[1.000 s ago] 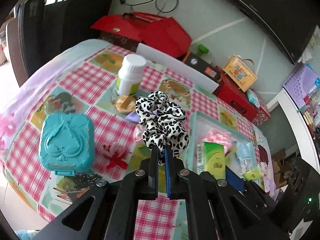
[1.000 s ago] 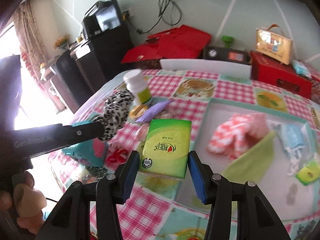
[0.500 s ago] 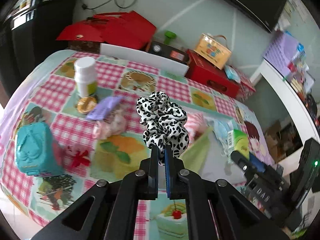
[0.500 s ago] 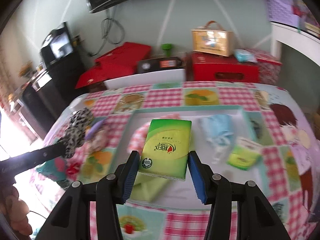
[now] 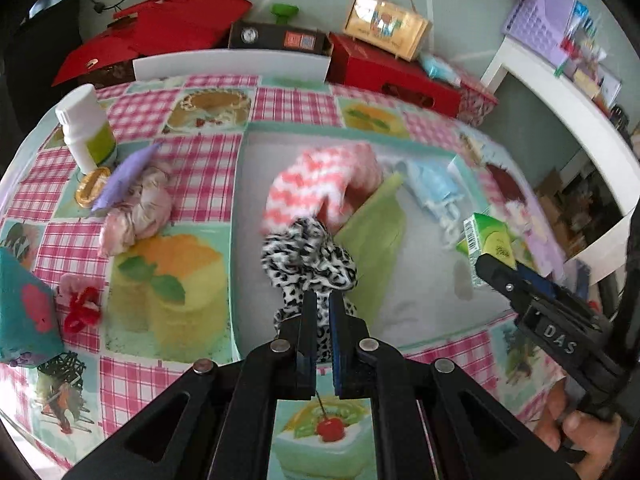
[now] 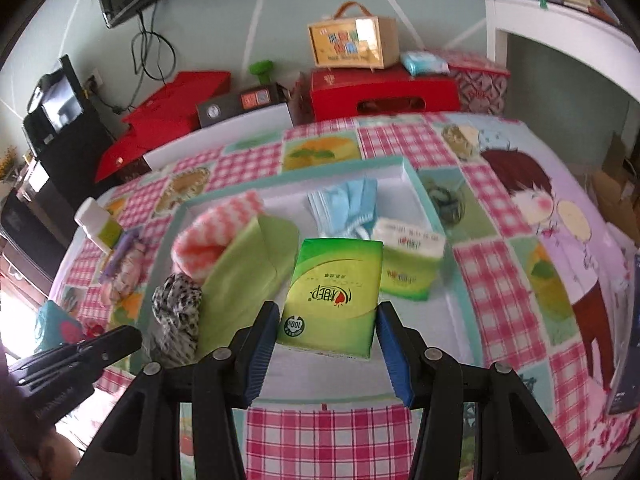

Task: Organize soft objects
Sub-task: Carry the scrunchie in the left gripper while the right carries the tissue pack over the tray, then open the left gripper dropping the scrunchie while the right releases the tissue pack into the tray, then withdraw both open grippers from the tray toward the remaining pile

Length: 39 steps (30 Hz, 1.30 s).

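A: so what's where? the tray (image 6: 416,184) sits mid-counter (image 6: 500,272), with the folded towel (image 6: 218,226), cloth (image 6: 248,260), face mask (image 6: 348,206) and a tissue pack (image 6: 408,266) in it.

B: yep, and left of the tray are the bottle (image 5: 84,126), a wrapped bundle (image 5: 138,210) and a bow (image 5: 82,308).

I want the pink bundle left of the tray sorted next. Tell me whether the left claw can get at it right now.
Probably not yet. The left claw is shut on the leopard scrunchie over the tray. The pink bundle lies uncovered on the tablecloth, with only a purple piece resting against it.
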{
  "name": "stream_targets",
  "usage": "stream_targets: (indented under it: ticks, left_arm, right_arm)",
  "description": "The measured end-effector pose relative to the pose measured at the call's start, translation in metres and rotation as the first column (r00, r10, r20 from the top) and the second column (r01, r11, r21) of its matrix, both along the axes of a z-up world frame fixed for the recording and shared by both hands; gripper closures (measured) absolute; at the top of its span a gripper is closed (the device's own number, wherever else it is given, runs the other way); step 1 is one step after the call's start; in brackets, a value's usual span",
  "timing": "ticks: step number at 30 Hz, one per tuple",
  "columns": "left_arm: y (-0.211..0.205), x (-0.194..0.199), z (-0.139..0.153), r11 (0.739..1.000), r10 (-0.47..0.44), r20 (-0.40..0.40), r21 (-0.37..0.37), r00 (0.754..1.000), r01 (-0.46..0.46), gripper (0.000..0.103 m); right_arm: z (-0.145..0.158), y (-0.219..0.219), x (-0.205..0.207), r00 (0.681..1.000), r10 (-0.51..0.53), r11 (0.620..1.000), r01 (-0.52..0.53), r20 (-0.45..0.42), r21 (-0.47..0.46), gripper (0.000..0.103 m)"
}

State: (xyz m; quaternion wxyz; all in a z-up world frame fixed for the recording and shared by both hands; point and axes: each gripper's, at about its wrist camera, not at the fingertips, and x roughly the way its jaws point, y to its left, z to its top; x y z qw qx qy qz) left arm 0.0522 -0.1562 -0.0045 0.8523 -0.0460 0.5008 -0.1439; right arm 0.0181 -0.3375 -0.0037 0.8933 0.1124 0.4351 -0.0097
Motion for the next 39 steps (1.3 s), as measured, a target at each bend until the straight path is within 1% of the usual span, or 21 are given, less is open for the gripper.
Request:
stream_targets:
  ticks: [3, 6, 10, 14, 18, 20, 22, 23, 25, 27, 29, 30, 31, 33, 34, 36, 39]
  left_arm:
    - [-0.003, 0.001, -0.013, 1.000, -0.014, -0.033, 0.009, 0.999, 0.014, 0.098]
    - [-0.003, -0.001, -0.019, 1.000, -0.020, -0.041, 0.021, 0.999, 0.020, 0.098]
    - [-0.002, -0.003, -0.021, 0.999, -0.025, -0.039, 0.022, 0.999, 0.025, 0.098]
    - [-0.002, -0.004, -0.024, 0.999, -0.028, -0.045, 0.029, 0.999, 0.029, 0.097]
    - [-0.002, -0.008, -0.024, 0.999, -0.033, -0.051, 0.029, 0.998, 0.035, 0.095]
    - [-0.001, -0.009, -0.023, 0.999, -0.034, -0.055, 0.024, 0.998, 0.035, 0.091]
    - [0.002, -0.010, -0.019, 0.999, -0.032, -0.049, 0.018, 0.998, 0.033, 0.078]
    - [0.003, -0.011, -0.016, 0.999, -0.029, -0.042, 0.016, 0.999, 0.030, 0.075]
    - [0.005, -0.012, -0.010, 1.000, -0.026, -0.026, 0.013, 0.999, 0.026, 0.062]
    - [0.007, -0.012, -0.005, 1.000, -0.024, -0.012, 0.008, 1.000, 0.024, 0.056]
    - [0.009, -0.012, 0.000, 1.000, -0.023, -0.001, 0.003, 1.000, 0.023, 0.046]
    - [0.010, -0.012, 0.001, 1.000, -0.022, 0.003, 0.002, 1.000, 0.022, 0.039]
    - [0.012, -0.012, 0.004, 1.000, -0.018, 0.011, 0.002, 1.000, 0.018, 0.035]
    - [0.016, -0.012, 0.007, 1.000, -0.007, 0.026, 0.008, 1.000, 0.007, 0.030]
    - [0.019, -0.012, 0.008, 1.000, 0.002, 0.036, 0.013, 0.999, -0.002, 0.023]
    - [0.025, -0.010, 0.011, 1.000, 0.023, 0.059, 0.020, 0.998, -0.025, 0.019]
    - [0.035, -0.010, 0.013, 0.998, 0.056, 0.076, 0.026, 0.996, -0.058, 0.019]
  right_arm:
    - [-0.011, 0.001, 0.002, 0.999, 0.003, 1.000, -0.003, -0.033, 0.005, 0.050]
    - [-0.020, 0.003, 0.004, 0.998, 0.009, 1.000, -0.009, -0.065, 0.001, 0.049]
    - [-0.027, 0.006, 0.006, 0.995, 0.011, 1.000, -0.012, -0.095, -0.008, 0.049]
    - [-0.029, 0.008, 0.007, 0.994, 0.012, 1.000, -0.014, -0.106, -0.022, 0.049]
    - [-0.030, 0.009, 0.009, 0.993, 0.011, 0.999, -0.015, -0.117, -0.031, 0.045]
    - [-0.030, 0.009, 0.010, 0.992, 0.011, 0.999, -0.015, -0.128, -0.034, 0.045]
    - [-0.029, 0.010, 0.010, 0.991, 0.010, 0.999, -0.015, -0.131, -0.040, 0.044]
    - [-0.028, 0.010, 0.010, 0.992, 0.009, 0.999, -0.015, -0.129, -0.042, 0.044]
    - [-0.026, 0.010, 0.010, 0.992, 0.008, 0.999, -0.014, -0.124, -0.046, 0.040]
    - [-0.025, 0.011, 0.009, 0.993, 0.007, 0.999, -0.013, -0.119, -0.050, 0.039]
    - [-0.024, 0.011, 0.009, 0.993, 0.010, 0.998, -0.016, -0.118, -0.054, 0.037]
    - [-0.024, 0.012, 0.009, 0.993, 0.011, 0.998, -0.018, -0.118, -0.055, 0.036]
    - [-0.023, 0.012, 0.009, 0.993, 0.013, 0.998, -0.019, -0.117, -0.057, 0.035]
    - [-0.023, 0.012, 0.009, 0.993, 0.014, 0.998, -0.021, -0.114, -0.057, 0.033]
    - [-0.022, 0.012, 0.009, 0.994, 0.015, 0.998, -0.021, -0.112, -0.055, 0.031]
    - [-0.021, 0.011, 0.008, 0.994, 0.011, 0.998, -0.017, -0.108, -0.053, 0.030]
    - [-0.021, 0.010, 0.008, 0.994, 0.006, 0.999, -0.011, -0.106, -0.047, 0.029]
